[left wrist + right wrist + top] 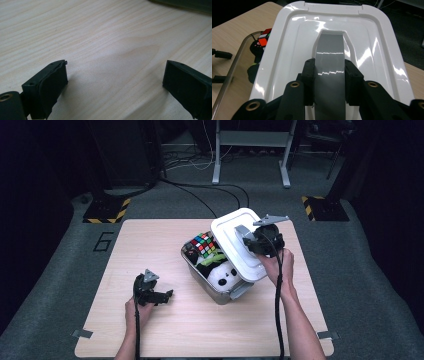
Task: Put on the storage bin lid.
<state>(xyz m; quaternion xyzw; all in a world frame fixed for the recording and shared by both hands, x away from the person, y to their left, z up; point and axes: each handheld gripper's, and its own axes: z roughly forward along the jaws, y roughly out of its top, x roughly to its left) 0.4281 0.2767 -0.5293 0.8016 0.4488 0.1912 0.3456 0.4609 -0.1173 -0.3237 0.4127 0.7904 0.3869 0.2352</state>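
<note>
Resting on the wooden table at the near left, the left gripper lies with its 2 jaws spread wide and nothing between them. Right of it, near the table's middle, sits a grey bin holding a colourful puzzle cube at its far end and a panda plush toy at its near end. Over the bin's right side, the right gripper is clenched on the grey handle of the white lid, which is tilted and leaves the bin's left part uncovered.
</note>
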